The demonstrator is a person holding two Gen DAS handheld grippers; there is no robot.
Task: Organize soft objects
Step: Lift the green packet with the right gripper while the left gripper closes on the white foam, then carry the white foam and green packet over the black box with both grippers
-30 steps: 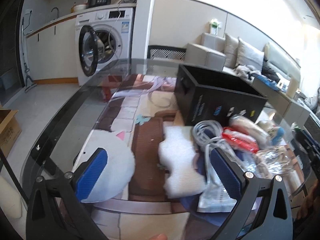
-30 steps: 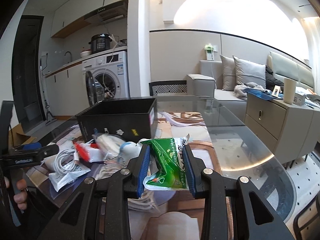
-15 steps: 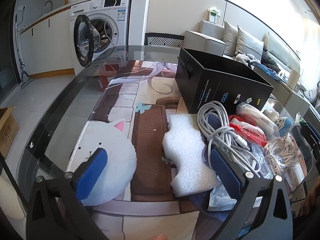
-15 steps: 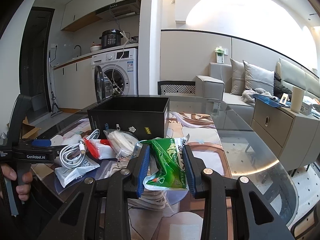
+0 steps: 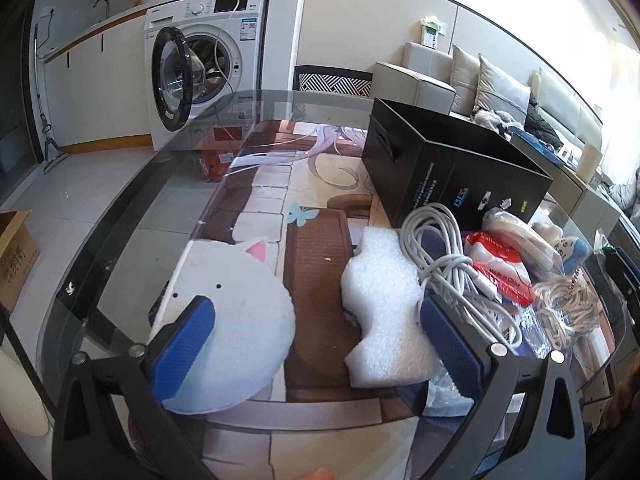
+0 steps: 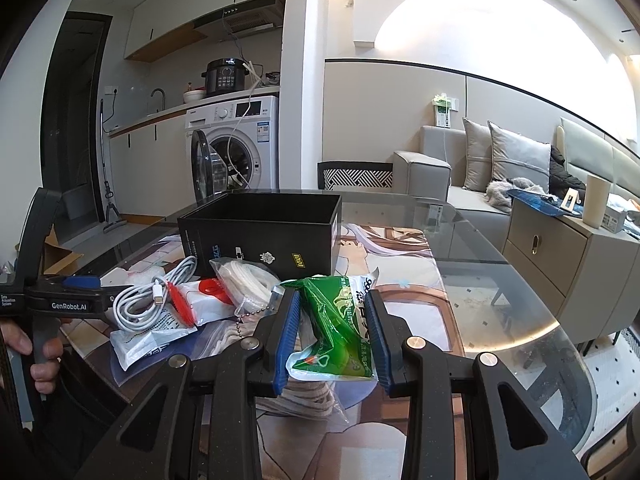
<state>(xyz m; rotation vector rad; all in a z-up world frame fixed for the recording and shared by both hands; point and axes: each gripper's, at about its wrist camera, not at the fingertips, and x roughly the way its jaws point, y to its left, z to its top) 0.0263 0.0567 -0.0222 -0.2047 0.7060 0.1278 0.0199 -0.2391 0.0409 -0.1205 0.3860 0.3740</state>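
Clamped between the blue pads of the right gripper (image 6: 331,336) was a green plastic packet (image 6: 338,330), held above the glass table (image 6: 492,280), near the black box (image 6: 260,232). Only this view showed the packet and "GenRobot.AI" on the left gripper (image 5: 316,344), whose jaws stood wide apart over the white foam piece (image 5: 386,304). Right of it, the left view read "Made in China" on a red-and-white bag (image 5: 500,272).

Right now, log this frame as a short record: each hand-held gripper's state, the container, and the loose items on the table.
left hand-held gripper: open, holding nothing, above the table
right hand-held gripper: shut on green packet
container: black box, open top, upright
loose items: white foam piece, white cable coil, round white cat mat
surface: glass table
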